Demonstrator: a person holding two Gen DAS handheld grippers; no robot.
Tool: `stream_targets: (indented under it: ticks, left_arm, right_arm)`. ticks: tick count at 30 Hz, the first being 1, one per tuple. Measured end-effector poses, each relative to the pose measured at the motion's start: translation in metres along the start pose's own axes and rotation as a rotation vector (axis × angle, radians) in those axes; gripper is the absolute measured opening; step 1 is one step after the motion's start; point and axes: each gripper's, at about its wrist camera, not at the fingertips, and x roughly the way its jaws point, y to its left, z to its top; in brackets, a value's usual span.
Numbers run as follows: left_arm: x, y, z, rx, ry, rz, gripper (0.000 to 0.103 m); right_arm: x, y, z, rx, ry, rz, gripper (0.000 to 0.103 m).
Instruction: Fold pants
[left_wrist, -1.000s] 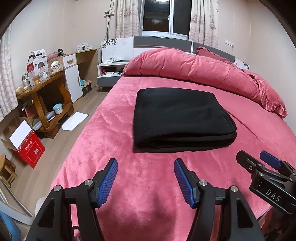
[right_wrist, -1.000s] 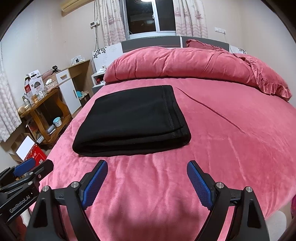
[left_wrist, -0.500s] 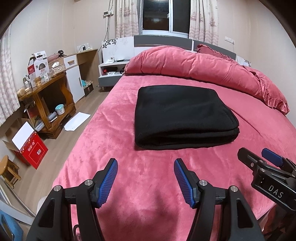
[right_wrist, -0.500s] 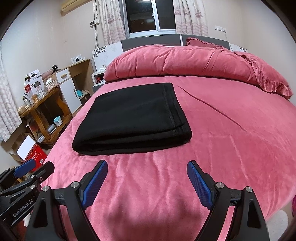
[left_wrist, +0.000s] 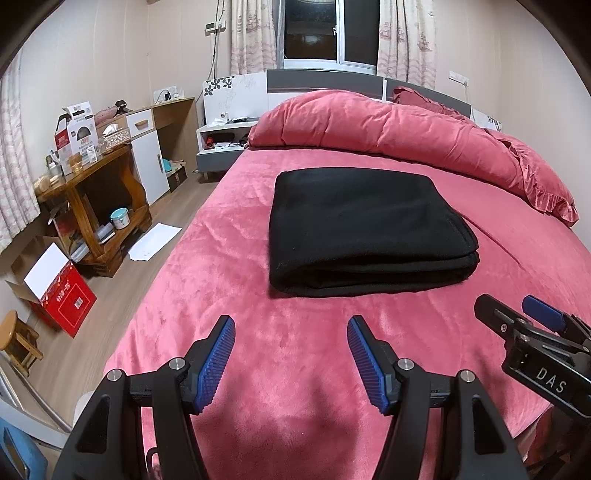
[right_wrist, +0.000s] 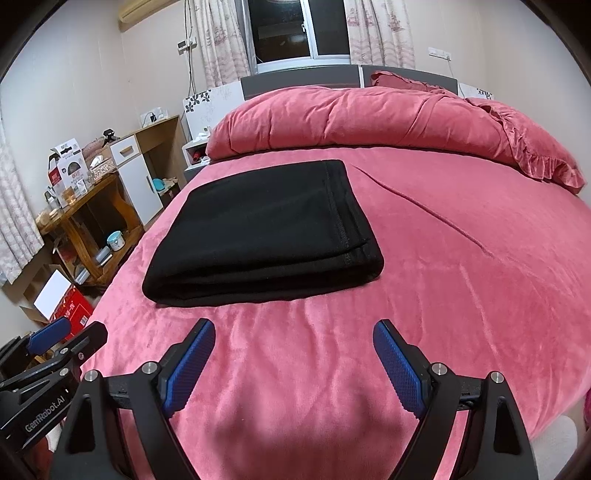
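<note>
The black pants (left_wrist: 365, 229) lie folded in a flat rectangular stack on the red bed cover (left_wrist: 229, 236); they also show in the right wrist view (right_wrist: 262, 232). My left gripper (left_wrist: 291, 334) is open and empty, held above the bed's near edge, short of the pants. My right gripper (right_wrist: 293, 334) is open and empty, also near the front edge, in front of the pants' right half. The right gripper shows at the left wrist view's right edge (left_wrist: 517, 317), and the left gripper at the right wrist view's left edge (right_wrist: 62, 336).
A rolled red duvet (left_wrist: 388, 129) and pillow (right_wrist: 532, 155) lie at the bed's head. On the floor at left stand a wooden shelf table (left_wrist: 92, 206), a red carton (left_wrist: 59, 295), a stool (left_wrist: 18, 339) and a white sheet of paper (left_wrist: 155, 242).
Both grippers have drawn back slightly and tilted; the folded pants sit a little farther and higher in both views. Jaws stay open; the pants have not moved.
</note>
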Motion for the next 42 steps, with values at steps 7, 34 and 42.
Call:
stream_targets:
  ticks: [7,34,42]
  left_arm:
    - [0.0002,0.0007,-0.0006,-0.006,0.004,0.002,0.064]
    - [0.003,0.0037,-0.0007,0.0,0.012,0.025,0.064]
    - [0.0041,0.0029,-0.0006,0.007,0.012,0.026,0.064]
  right_arm:
    - [0.0005,0.0006,-0.0008,-0.003,0.005,0.001,0.088]
    - [0.0038,0.0003,-0.0014,-0.003,0.016,0.004,0.088]
    - [0.0046,-0.0015,-0.0012,0.0,0.02,0.007,0.088]
